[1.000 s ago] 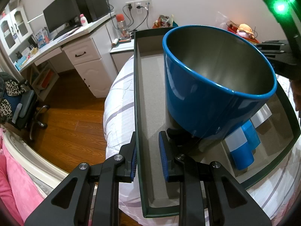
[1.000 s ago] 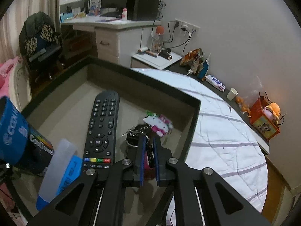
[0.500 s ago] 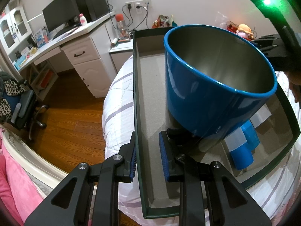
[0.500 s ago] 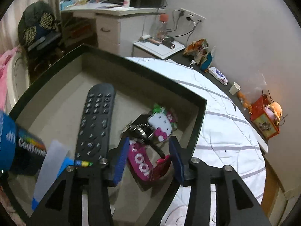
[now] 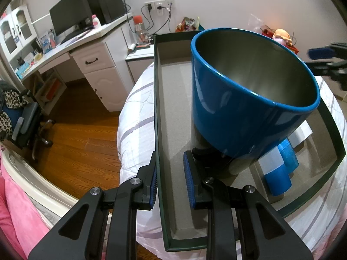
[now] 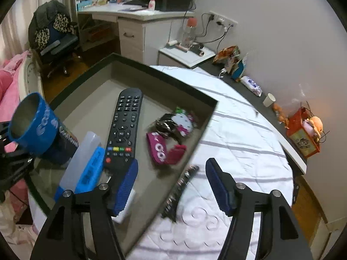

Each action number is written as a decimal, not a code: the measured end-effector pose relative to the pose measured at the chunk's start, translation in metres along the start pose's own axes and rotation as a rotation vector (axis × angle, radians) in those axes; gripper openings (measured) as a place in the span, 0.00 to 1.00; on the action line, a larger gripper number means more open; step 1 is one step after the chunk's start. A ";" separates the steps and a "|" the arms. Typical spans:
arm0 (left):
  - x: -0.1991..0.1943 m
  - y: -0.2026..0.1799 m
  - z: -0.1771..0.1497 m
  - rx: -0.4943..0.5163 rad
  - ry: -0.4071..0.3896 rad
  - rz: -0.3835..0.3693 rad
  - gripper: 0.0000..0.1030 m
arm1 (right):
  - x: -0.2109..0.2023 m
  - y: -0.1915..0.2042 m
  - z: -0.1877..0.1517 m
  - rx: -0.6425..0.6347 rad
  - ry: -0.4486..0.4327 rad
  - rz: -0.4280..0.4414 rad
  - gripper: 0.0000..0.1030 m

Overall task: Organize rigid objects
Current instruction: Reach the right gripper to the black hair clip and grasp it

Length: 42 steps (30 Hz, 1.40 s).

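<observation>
- Lower left of the right wrist view: blue cup [image 6: 32,125] tilted, at the tray's near-left corner; left gripper's dark frame beside it.
- Centre left: clear-capped blue container [image 6: 86,164] lying in the tray [image 6: 162,80], just beside the black remote [image 6: 124,127].
- Centre: key bunch [image 6: 171,130] with pink tags on the tray floor, near the right wall, free of any finger.
- Lower centre: right gripper [image 6: 171,186], jaws just been opening, now wide apart, nothing between the pads; it straddles the tray's right wall.
- Left wrist view, lower centre: left gripper [image 5: 169,184] clamped on the tray's left wall [image 5: 156,108], one pad each side.
- Right of it: blue cup [image 5: 249,99] fills the frame's middle.
</observation>
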<state>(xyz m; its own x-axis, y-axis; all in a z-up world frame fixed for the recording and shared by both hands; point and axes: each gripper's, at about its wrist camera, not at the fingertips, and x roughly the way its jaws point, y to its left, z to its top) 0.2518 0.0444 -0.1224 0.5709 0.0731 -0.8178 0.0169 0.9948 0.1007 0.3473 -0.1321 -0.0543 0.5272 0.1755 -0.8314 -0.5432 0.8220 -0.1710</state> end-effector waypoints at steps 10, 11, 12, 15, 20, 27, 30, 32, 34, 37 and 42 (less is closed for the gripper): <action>0.000 0.001 0.001 0.001 0.005 -0.003 0.19 | -0.022 -0.032 -0.060 0.075 -0.074 -0.083 0.65; 0.000 0.002 0.001 0.004 0.006 -0.004 0.19 | -0.019 -0.036 -0.068 0.093 -0.074 -0.076 0.65; -0.002 0.002 0.000 0.004 0.005 -0.008 0.18 | -0.018 -0.039 -0.072 0.107 -0.074 -0.068 0.65; -0.006 0.002 -0.001 0.005 -0.001 -0.003 0.17 | -0.009 -0.042 -0.086 0.129 -0.071 -0.018 0.65; -0.008 0.001 -0.002 0.000 -0.001 0.006 0.17 | 0.014 -0.032 -0.101 0.055 -0.034 0.003 0.65; -0.008 -0.002 0.001 0.004 0.002 0.031 0.15 | 0.033 -0.021 -0.097 -0.042 -0.059 0.049 0.61; -0.008 -0.003 0.001 0.010 0.003 0.039 0.15 | 0.039 -0.018 -0.091 -0.091 -0.055 0.042 0.45; -0.009 -0.003 0.001 0.011 0.003 0.042 0.15 | 0.044 -0.020 -0.089 -0.090 -0.055 0.071 0.31; -0.009 -0.003 0.001 0.012 0.002 0.041 0.14 | 0.045 -0.022 -0.088 -0.081 -0.062 0.093 0.21; -0.009 -0.003 0.001 0.013 0.002 0.042 0.13 | 0.045 -0.022 -0.089 -0.074 -0.066 0.097 0.11; -0.008 -0.004 0.001 0.014 0.000 0.043 0.13 | 0.039 -0.032 -0.100 0.001 -0.068 0.095 0.07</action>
<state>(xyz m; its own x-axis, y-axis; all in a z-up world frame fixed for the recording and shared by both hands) 0.2476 0.0399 -0.1159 0.5713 0.1161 -0.8125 0.0035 0.9896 0.1438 0.3196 -0.2053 -0.1341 0.5165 0.2885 -0.8062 -0.5920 0.8006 -0.0927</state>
